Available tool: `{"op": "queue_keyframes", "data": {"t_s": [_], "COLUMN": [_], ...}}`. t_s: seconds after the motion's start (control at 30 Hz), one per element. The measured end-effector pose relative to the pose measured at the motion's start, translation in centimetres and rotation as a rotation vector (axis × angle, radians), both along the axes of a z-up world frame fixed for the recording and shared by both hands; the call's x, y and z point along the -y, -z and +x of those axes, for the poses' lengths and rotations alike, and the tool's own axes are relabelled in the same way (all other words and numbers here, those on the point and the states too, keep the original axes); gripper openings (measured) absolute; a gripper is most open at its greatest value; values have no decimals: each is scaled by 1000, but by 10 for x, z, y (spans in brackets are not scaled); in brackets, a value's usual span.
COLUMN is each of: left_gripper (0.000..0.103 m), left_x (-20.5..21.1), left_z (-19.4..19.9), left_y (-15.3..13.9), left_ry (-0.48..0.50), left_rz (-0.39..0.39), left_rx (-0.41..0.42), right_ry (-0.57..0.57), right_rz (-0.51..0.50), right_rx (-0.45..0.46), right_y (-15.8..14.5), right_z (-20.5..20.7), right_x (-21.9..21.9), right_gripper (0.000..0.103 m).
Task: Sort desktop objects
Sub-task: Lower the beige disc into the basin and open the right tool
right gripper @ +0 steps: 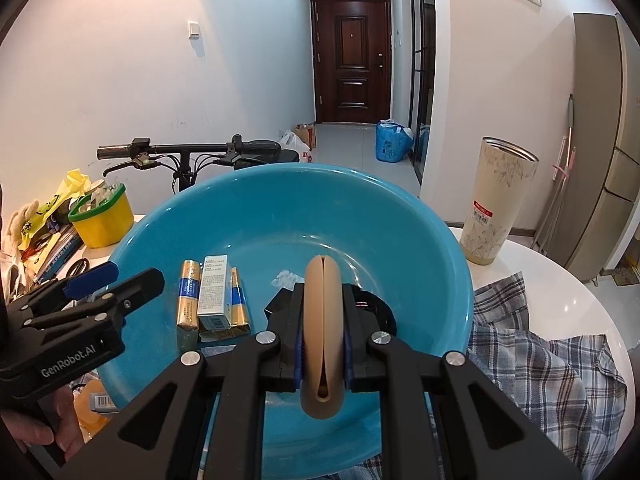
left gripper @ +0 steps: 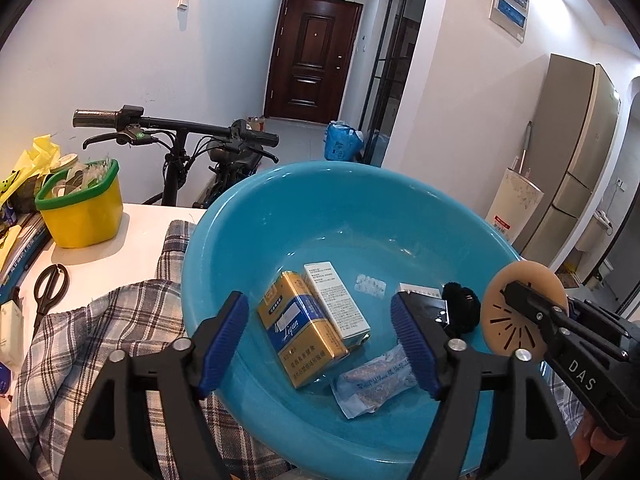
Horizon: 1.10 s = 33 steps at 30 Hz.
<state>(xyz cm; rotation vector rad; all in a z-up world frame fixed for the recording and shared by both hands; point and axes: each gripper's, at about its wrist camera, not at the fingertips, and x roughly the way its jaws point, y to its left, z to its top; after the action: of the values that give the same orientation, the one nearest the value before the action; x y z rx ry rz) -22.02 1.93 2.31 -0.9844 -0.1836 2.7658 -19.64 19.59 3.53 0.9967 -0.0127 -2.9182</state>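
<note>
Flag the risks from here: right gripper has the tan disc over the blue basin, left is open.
1. The right gripper pinches the tan disc on edge; it could slip or roll on release.
2. The blue basin sits partly on the rumpled plaid cloth, so it may tilt or slide if bumped.
3. The open left gripper hovers above the gold pack and white box; the two grippers are close and could collide.

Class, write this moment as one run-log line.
left gripper: open, empty | right gripper: shut on tan disc | both over blue basin
</note>
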Motion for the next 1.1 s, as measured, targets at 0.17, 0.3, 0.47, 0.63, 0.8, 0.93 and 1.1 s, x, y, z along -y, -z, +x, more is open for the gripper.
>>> {"op": "queue_keyframes", "data": {"t_s": [0.17, 0.3, 0.47, 0.63, 0.8, 0.93, 1.1], "left_gripper": [82, 82, 82, 82, 82, 82, 90], "left_x": [-1, 0, 1, 2, -1, -2, 2], "left_z": [0, 0, 0, 1, 12, 24, 44], "left_y": [1, 0, -1, -2, -17, -36, -60], "left_ry": [2, 1, -1, -5, -6, -10, -40], "left_rz": [-7, -8, -9, -14, -32, -42, -53], "left_rx": [3, -2, -2, -10, -65, -135, -231], "right_ry": [-3, 2, 22, 31, 37, 49, 64], "right_rz": [6, 8, 11, 27, 7, -1, -11], "right_rx": [11, 10, -10, -40, -41, -68, -109], "right_y": [2, 1, -2, -9, -13, -21, -36], "right_z": [-1, -1, 1, 4, 5, 10, 19], "right_x": [1, 0, -4, -4, -8, -11, -15], "right_gripper": [13, 16, 61, 64, 64, 69, 77]}}
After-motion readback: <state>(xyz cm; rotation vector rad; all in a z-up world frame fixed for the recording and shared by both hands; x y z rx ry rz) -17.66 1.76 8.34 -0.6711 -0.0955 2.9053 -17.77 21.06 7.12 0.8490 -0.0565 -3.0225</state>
